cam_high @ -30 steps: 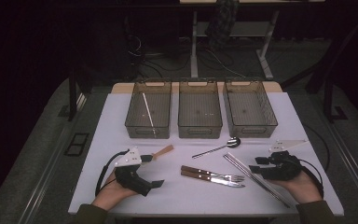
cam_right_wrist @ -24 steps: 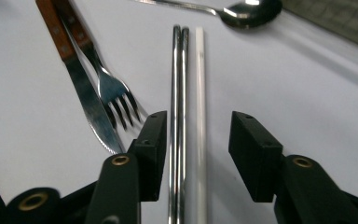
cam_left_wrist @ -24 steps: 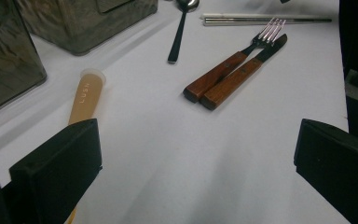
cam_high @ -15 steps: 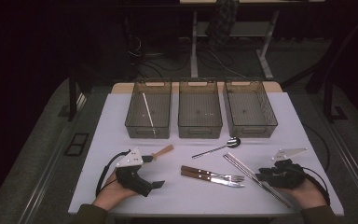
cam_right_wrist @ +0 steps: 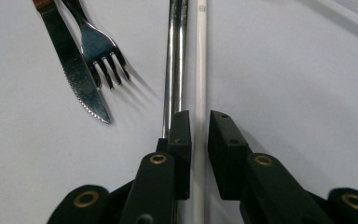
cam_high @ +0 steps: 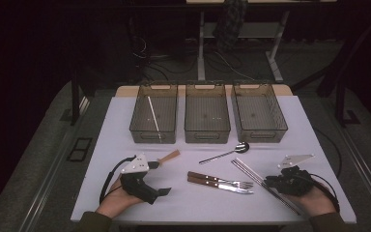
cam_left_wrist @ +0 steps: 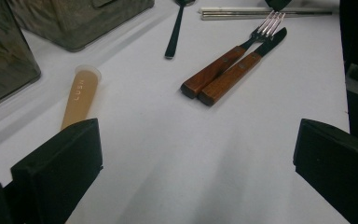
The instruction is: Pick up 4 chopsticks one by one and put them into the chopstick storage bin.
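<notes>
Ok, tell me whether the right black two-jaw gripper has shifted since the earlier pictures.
Yes. The right black two-jaw gripper slid slightly toward the near right corner of the white table, along the white chopstick; its jaws have just been closing around it.

**Inspector:** Any legible markings?

**Assistant:** One. In the left gripper view, the tan tube (cam_left_wrist: pixel 79 96) lying on the table bears pale raised letters along its length. They read "LUSH".

**Inspector:** Anything on the cutlery?

**Assistant:** The white chopstick (cam_right_wrist: pixel 200 70) shows a faint mark near its far end in the right gripper view, too small to read. Knife (cam_right_wrist: pixel 77 70) and fork (cam_right_wrist: pixel 95 46) carry no legible stamp.

**Inspector:** The bins?

**Assistant:** No readable label in the high view.
</notes>
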The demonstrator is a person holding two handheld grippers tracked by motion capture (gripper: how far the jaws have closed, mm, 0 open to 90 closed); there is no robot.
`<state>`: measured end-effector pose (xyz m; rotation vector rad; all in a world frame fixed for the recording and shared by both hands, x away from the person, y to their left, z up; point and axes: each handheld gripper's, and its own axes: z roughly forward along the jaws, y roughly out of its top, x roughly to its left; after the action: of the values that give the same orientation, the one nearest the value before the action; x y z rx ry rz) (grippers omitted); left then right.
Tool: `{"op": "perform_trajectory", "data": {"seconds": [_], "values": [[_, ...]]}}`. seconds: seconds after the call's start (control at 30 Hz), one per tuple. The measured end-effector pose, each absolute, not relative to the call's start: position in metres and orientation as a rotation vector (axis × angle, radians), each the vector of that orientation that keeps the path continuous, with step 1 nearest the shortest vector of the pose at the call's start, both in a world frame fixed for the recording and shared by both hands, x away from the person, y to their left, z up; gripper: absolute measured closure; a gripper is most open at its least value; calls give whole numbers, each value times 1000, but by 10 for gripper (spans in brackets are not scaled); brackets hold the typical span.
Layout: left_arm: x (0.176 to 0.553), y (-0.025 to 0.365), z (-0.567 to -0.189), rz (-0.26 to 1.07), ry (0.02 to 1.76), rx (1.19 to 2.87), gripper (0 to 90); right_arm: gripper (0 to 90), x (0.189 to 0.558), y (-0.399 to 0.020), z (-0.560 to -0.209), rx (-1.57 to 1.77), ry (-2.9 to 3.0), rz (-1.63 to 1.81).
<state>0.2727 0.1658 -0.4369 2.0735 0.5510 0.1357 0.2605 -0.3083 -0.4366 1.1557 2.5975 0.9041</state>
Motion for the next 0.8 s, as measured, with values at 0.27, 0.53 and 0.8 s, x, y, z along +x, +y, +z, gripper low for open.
{"op": "perform_trajectory", "data": {"seconds": [0.27, 0.53, 0.8], "values": [[272, 165, -437, 134, 550, 2076, 0, 815, 261, -308, -440, 1127, 2595, 877], [272, 164, -437, 131, 546, 2087, 0, 835, 260, -308, -441, 1118, 2588, 886], [272, 164, -438, 127, 543, 2087, 0, 840, 262, -308, -440, 1146, 2593, 884]]}}
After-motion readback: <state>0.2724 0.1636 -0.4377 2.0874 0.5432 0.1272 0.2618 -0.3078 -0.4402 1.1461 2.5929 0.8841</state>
